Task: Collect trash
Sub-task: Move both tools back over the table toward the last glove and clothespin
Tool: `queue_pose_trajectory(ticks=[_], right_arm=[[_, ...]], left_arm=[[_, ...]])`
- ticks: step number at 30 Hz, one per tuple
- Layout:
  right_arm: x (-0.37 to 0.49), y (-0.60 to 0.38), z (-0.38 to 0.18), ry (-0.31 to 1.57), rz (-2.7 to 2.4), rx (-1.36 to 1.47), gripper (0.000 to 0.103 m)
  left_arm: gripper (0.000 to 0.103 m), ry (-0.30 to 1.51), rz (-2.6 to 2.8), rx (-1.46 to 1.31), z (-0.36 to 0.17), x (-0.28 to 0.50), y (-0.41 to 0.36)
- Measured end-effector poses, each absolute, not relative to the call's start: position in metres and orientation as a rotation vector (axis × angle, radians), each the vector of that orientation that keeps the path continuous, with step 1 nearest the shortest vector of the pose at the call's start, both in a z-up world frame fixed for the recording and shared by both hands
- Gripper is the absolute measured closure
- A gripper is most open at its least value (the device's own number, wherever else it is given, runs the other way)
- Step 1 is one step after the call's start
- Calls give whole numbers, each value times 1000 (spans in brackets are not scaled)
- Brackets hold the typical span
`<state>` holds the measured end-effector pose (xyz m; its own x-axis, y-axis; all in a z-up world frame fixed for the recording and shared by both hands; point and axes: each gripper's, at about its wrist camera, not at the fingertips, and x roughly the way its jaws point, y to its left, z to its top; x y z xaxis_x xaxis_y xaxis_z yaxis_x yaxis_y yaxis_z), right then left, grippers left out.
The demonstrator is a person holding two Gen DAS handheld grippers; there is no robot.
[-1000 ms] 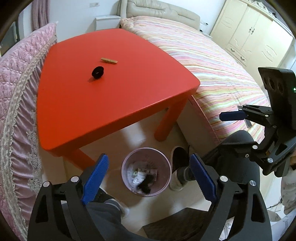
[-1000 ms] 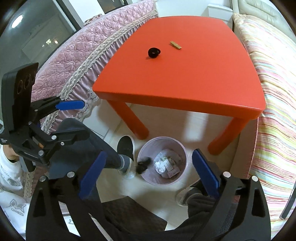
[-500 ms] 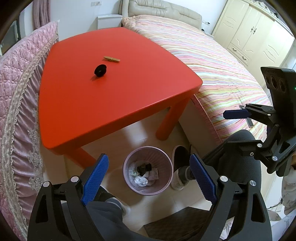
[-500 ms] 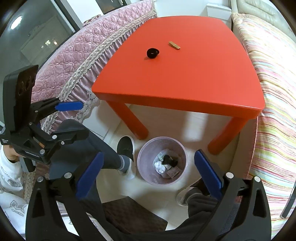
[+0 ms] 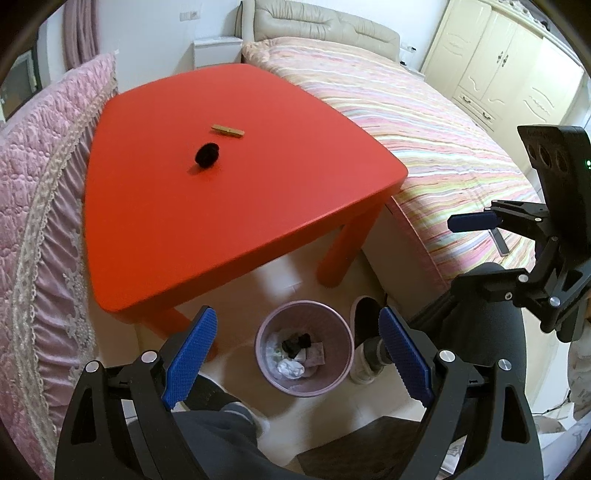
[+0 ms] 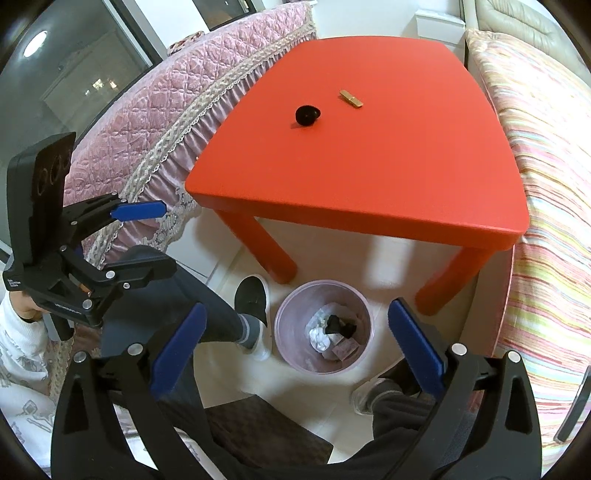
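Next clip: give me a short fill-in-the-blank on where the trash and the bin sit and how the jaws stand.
1. The black round item and the wooden clip lie on the ____ table.
2. The pink wastebasket stands on the ____.
3. The left gripper has its jaws ____, holding nothing.
4. The black piece of trash lies inside the ____.

Missing words: red; floor; open; wastebasket

This was a bedroom in a home. A wide bed with a pastel striped cover (image 5: 417, 122) and a padded beige headboard (image 5: 321, 26) lay along the red desk's (image 5: 258, 192) right edge. Cream panelled wardrobe doors (image 5: 506, 70) filled the wall beyond, a pink quilted, lace-trimmed cover (image 5: 33, 177) ran along the left edge, and a white bedside cabinet (image 5: 216, 51) stood at the far edge.
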<state>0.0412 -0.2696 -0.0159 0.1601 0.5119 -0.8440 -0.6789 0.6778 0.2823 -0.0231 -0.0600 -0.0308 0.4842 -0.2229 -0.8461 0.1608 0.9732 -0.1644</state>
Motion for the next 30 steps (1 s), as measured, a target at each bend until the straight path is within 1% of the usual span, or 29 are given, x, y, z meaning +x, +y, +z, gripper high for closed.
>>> queue_pose_trajectory(ticks=[8,19,25,30], right_arm=[[71,-259,6,1089,863,-193,6],[154,-214,42,1051,875,-279,6],[206,-172,47,1063,869,-343,6],[249,-135,37,1095,867,-385,6]], left_arm=[[17,1001,-231,-51,-18,-6,-42],[17,964,-248,-5,6,45,-16],[17,986,-280,37,6,78,-9],[17,999,-316,69,-3,105,-7]])
